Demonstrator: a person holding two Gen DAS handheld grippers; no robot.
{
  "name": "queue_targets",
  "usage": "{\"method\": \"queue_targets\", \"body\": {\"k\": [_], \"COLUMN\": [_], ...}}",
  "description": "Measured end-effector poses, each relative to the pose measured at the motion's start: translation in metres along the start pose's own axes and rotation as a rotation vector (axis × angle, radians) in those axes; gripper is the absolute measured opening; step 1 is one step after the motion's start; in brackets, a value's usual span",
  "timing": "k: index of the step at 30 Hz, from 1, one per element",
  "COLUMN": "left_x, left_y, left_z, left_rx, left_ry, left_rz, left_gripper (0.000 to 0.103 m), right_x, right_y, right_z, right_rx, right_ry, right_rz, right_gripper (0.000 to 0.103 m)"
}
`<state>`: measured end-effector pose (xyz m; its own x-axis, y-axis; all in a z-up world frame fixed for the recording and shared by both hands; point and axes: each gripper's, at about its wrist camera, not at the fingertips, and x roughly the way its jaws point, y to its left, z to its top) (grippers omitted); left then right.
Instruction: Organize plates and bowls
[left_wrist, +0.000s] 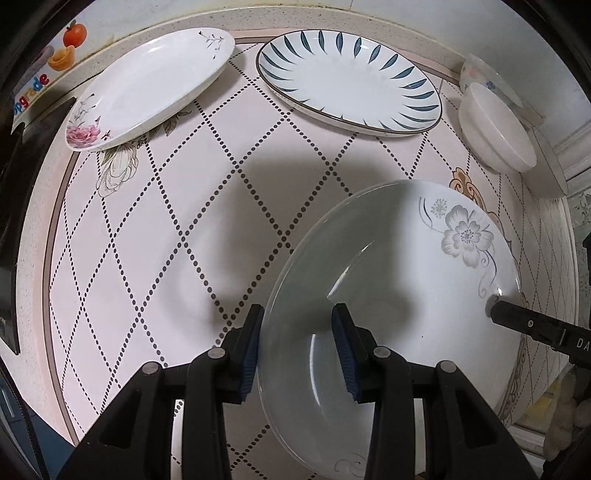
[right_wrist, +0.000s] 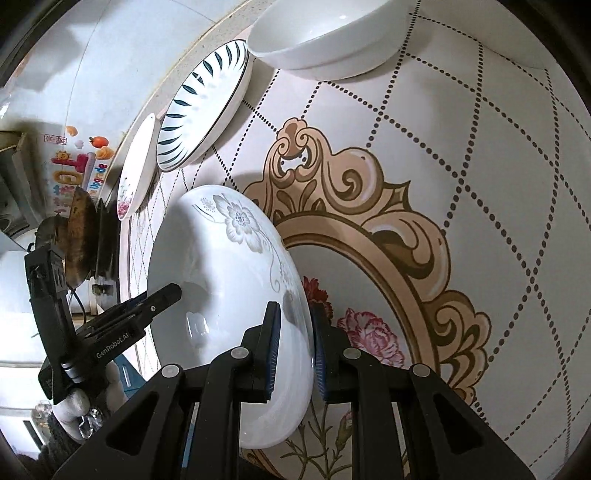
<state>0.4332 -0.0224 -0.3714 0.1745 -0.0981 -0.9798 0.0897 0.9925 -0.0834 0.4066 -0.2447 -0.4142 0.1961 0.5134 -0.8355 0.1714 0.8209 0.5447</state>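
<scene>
Right gripper (right_wrist: 293, 354) clamps flowered plate (right_wrist: 221, 280) rim, plate tilted above tabletop (right_wrist: 480, 184); left gripper (left_wrist: 297, 354) straddles opposite rim, grip uncertain.

Bare cloth (left_wrist: 155, 229) fills centre-left; plates (left_wrist: 147, 88) line the top, bowls (left_wrist: 495, 129) crowd the upper right.

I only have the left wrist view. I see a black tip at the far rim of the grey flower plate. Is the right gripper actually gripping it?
Observer: Yes. The right gripper is shut on the rim of the grey-flower plate, with one pad on each side.
Operator: What's on the table next to that gripper?
Observer: Only printed pink flowers on the tablecloth, inside a tan scrolled frame.
</scene>
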Motion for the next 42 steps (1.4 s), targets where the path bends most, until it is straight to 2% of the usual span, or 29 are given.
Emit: {"method": "queue_targets", "body": {"k": [5, 10, 13, 14, 15, 17, 20, 23, 25, 28, 33, 39, 41, 42], "left_x": [-0.006, -0.044, -0.077, -0.085, -0.088, -0.092, -0.082, -0.063, -0.047, -0.026, -0.004, 0.012, 0.016, 0.016], "left_y": [0.001, 0.027, 0.058, 0.072, 0.081, 0.114, 0.150, 0.195, 0.218, 0.240, 0.259, 0.262, 0.264, 0.264], "left_z": [-0.010, -0.008, 0.008, 0.018, 0.022, 0.043, 0.069, 0.094, 0.108, 0.122, 0.131, 0.139, 0.139, 0.142], "left_rx": [0.019, -0.017, -0.064, -0.088, -0.104, -0.159, -0.222, -0.296, -0.335, -0.360, -0.397, -0.386, -0.386, -0.393], "left_ry": [0.004, -0.038, -0.105, -0.123, -0.131, -0.163, -0.173, -0.167, -0.150, -0.124, -0.088, -0.078, -0.074, -0.078], "left_rz": [-0.017, -0.057, -0.080, -0.087, -0.091, -0.116, -0.082, -0.057, -0.049, -0.042, -0.075, -0.104, -0.103, -0.102], "left_gripper": [0.035, 0.035, 0.038, 0.043, 0.048, 0.048, 0.048, 0.048, 0.048, 0.048, 0.048, 0.048, 0.048, 0.041], "right_x": [0.003, -0.024, -0.048, -0.055, -0.060, -0.060, -0.043, -0.006, 0.024, 0.064, 0.119, 0.149, 0.160, 0.164], "right_y": [0.003, 0.000, 0.013, 0.021, 0.034, 0.060, 0.111, 0.167, 0.205, 0.238, 0.257, 0.257, 0.259, 0.259], "right_z": [0.003, 0.006, 0.011, 0.015, 0.022, 0.038, 0.074, 0.116, 0.148, 0.186, 0.230, 0.253, 0.260, 0.262], "right_rx": [0.020, 0.108, 0.133, 0.138, 0.137, 0.123, 0.077, 0.037, -0.029, -0.063, -0.075, -0.102, -0.105, -0.106], "right_ry": [0.020, 0.004, -0.051, -0.072, -0.092, -0.113, -0.133, -0.114, -0.111, -0.077, -0.027, 0.010, 0.024, 0.031], "right_rz": [-0.011, 0.009, 0.019, 0.020, 0.034, 0.071, 0.159, 0.193, 0.176, 0.150, 0.085, 0.032, 0.014, 0.010], "right_gripper": [0.020, 0.024, 0.042, 0.048, 0.050, 0.054, 0.059, 0.059, 0.059, 0.059, 0.059, 0.057, 0.053, 0.048]}}
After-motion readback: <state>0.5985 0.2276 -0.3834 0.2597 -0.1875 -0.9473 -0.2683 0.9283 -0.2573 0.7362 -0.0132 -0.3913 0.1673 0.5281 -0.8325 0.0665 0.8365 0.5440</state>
